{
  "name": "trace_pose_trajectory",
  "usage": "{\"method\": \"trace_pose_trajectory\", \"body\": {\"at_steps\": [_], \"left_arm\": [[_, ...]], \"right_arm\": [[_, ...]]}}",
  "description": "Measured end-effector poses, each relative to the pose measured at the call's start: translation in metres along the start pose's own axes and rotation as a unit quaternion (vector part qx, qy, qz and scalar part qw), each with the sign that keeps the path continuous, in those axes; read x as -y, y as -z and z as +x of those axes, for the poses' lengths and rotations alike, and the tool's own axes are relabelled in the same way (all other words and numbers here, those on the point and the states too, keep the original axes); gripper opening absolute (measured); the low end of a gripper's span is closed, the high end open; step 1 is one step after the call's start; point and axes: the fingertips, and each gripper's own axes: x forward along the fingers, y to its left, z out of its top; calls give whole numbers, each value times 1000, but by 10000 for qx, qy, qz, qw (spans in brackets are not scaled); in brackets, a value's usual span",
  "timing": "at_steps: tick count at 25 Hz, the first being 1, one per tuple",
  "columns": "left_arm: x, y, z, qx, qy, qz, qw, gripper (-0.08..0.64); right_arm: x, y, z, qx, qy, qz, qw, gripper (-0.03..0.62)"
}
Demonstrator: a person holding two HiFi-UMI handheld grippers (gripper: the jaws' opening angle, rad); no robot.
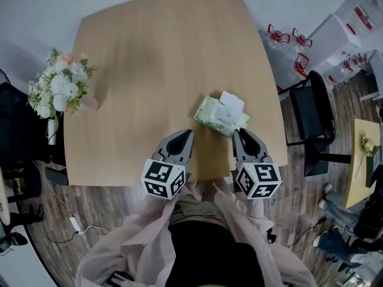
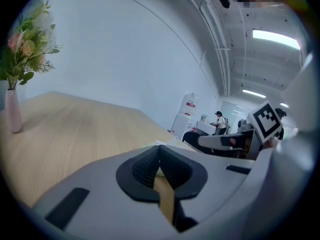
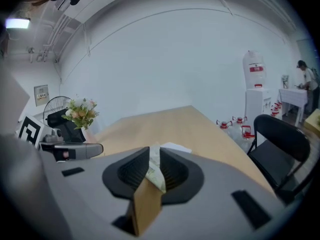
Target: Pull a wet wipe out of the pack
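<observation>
Lying near the table's (image 1: 131,64) right front edge, the wet wipe pack (image 1: 216,118) shows a white piece (image 1: 231,101) raised, flap or wipe unclear. The right gripper (image 1: 237,132), jaws slightly apart, noses its corner; the left gripper (image 1: 187,134), jaws pressed together, sits beside. Pinning the pack while pinching one sheet would likely serve. Flowers (image 1: 60,87) stand far left, a chair (image 1: 312,107) right.

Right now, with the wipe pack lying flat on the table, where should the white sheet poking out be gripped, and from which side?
Pinch the white sheet by its free far corner, coming over the pack from the right, where the right gripper sits. The sheet juts beyond the pack's far end, so its thin edge looks reachable.
</observation>
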Motion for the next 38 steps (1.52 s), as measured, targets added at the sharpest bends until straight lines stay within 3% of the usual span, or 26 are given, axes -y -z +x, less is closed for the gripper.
{"method": "trace_pose_trajectory", "body": {"at_steps": [12, 29, 38], "left_arm": [[7, 2, 16, 131, -594, -361, 9975, 11], [-15, 20, 5, 210, -1743, -797, 9812, 11], [-22, 23, -6, 305, -2071, -987, 9728, 11]], "right_arm": [[13, 13, 27, -701, -558, -662, 9938, 285], [11, 35, 70, -1280, -1436, -1385, 9715, 287], [3, 33, 84, -1310, -1569, -1570, 9662, 180]]}}
